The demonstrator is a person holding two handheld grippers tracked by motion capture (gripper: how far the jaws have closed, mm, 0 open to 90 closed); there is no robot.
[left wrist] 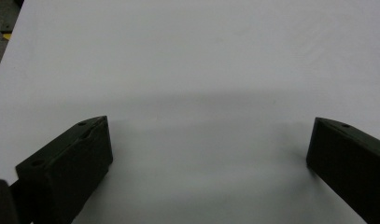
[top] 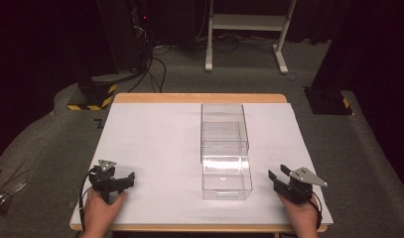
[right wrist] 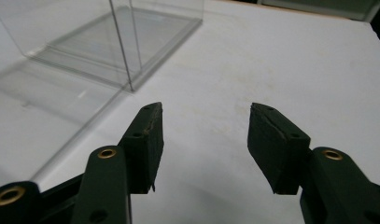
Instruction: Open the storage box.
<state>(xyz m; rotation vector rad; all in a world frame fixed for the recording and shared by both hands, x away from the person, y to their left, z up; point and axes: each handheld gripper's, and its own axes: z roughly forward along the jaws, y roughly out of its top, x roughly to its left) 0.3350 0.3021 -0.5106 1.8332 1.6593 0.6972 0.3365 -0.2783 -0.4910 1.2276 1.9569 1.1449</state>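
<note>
Resting at the near edge of the bench (top: 155, 129), both claws are found empty. The left claw (top: 125, 181) is held low over the white surface at the near left corner; in the left gripper view its jaws stand wide apart with nothing but bare surface between them. The right claw (top: 278, 174) is held at the near right corner, and in the right gripper view its jaws are seen parted to a good width, again with nothing between them and no pad in contact with anything.

Between the two claws, slightly right of centre, the clear plastic box (top: 225, 171) is found standing on the bench. It is well apart from the left claw and near the right one. It appears to be a drawer-type unit: a near section is drawn toward the person and a far shell (top: 223, 124) extends behind it. In the right gripper view a corner of the box (right wrist: 127, 56) is seen just ahead and to one side of the jaws.

It is judged that the approach step is in hand and no grasp has been made. The next move is judged to call for the right claw to be brought up to the box's near wall and closed on a thin, slippery edge.

Beyond the bench, a floor with cables and a white frame (top: 246, 22) are noted.
</note>
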